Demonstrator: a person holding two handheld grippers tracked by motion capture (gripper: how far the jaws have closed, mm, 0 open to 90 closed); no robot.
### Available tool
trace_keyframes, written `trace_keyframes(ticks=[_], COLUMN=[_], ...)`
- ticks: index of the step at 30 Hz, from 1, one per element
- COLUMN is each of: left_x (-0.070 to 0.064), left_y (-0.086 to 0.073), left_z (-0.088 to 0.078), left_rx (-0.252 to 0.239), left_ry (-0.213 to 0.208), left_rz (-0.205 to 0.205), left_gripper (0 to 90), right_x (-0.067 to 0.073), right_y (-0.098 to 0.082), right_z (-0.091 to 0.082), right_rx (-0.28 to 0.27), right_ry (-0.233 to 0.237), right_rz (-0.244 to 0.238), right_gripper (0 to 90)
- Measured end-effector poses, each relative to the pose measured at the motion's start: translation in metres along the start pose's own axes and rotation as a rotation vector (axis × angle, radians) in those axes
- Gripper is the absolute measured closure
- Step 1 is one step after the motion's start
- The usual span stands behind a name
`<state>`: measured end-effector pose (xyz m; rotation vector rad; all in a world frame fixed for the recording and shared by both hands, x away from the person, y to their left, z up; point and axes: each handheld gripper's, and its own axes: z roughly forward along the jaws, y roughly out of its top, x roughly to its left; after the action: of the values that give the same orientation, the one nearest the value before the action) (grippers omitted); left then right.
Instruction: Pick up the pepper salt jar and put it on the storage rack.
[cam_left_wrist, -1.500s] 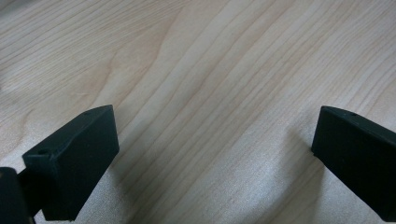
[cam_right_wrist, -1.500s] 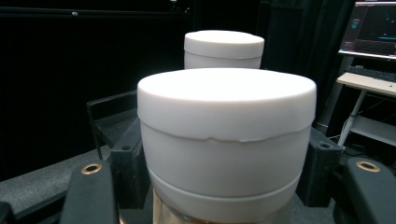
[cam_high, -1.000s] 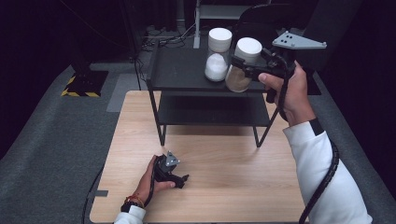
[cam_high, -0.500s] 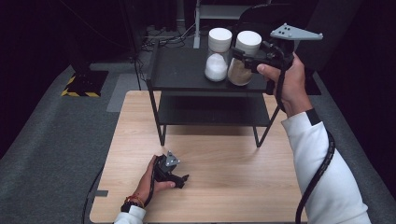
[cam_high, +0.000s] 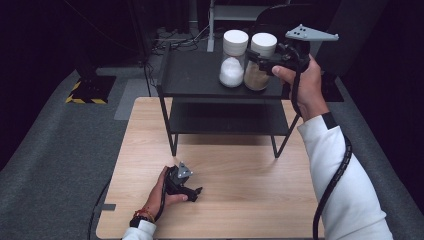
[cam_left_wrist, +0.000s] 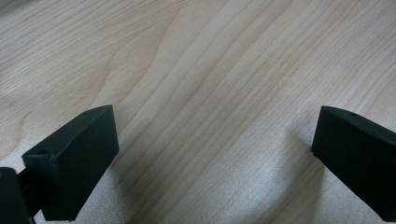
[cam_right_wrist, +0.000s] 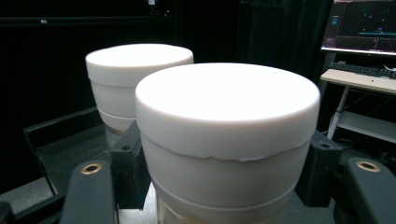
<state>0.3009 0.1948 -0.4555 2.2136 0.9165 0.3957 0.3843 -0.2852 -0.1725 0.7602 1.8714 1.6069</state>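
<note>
Right gripper (cam_high: 264, 64) – the black two-jaw tool with a grey three-cornered plate on top, held in the person's right hand (cam_high: 300, 85) – is clamped on the clear glass jar with a thick white lid and brown powder inside (cam_high: 260, 60). In the right gripper view the jaws press against both sides of that jar (cam_right_wrist: 227, 140) just under its lid, one black pad at the left and one at the right, so the jar sits squarely between them and close to the camera. The jar stands upright at the right end of the black metal shelf rack's top tray (cam_high: 195, 75), with the gripper reaching it from the right side.

Just beside it, to the left in the high view and behind it to the left in the right gripper view, stands a second clear jar with a white lid, holding white powder (cam_high: 233, 57); whether the two jars touch I cannot tell.

Left gripper (cam_high: 192, 191) lies low on the light wooden table (cam_high: 240, 200), held in the left hand (cam_high: 162, 192), well apart from the rack. Its jaws are spread wide – in the left gripper view only bare wood grain lies between them
</note>
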Motion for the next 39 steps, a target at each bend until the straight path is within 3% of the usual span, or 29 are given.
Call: trace_keyframes(ticks=[12,18,22,29,32,39], left_x=[0.000,0.000,0.000,0.000,0.000,0.000], left_y=[0.000,0.000,0.000,0.000,0.000,0.000], left_z=[0.000,0.000,0.000,0.000,0.000,0.000], left_rx=[0.000,-0.001,0.000,-0.001,-0.001,0.000], left_ry=[-0.001,-0.001,-0.001,-0.001,-0.001,0.000], left_rz=[0.003,0.003,0.003,0.002,0.002,0.002], left_gripper=[0.6,0.6,0.6,0.6,0.6,0.6], right_x=[-0.005,-0.005,-0.003,0.003,0.005,0.011], right_y=[-0.004,-0.004,-0.005,-0.007,-0.008,-0.010], right_z=[-0.002,-0.003,-0.004,-0.006,-0.008,-0.017], right_rx=[-0.008,-0.009,-0.009,0.002,0.014,0.035], right_ry=[0.009,-0.001,-0.020,-0.040,-0.025,-0.042], right_rz=[0.005,0.001,-0.005,-0.030,-0.051,-0.067], right_gripper=[32.9,24.0,12.0,4.8,1.3,0.2])
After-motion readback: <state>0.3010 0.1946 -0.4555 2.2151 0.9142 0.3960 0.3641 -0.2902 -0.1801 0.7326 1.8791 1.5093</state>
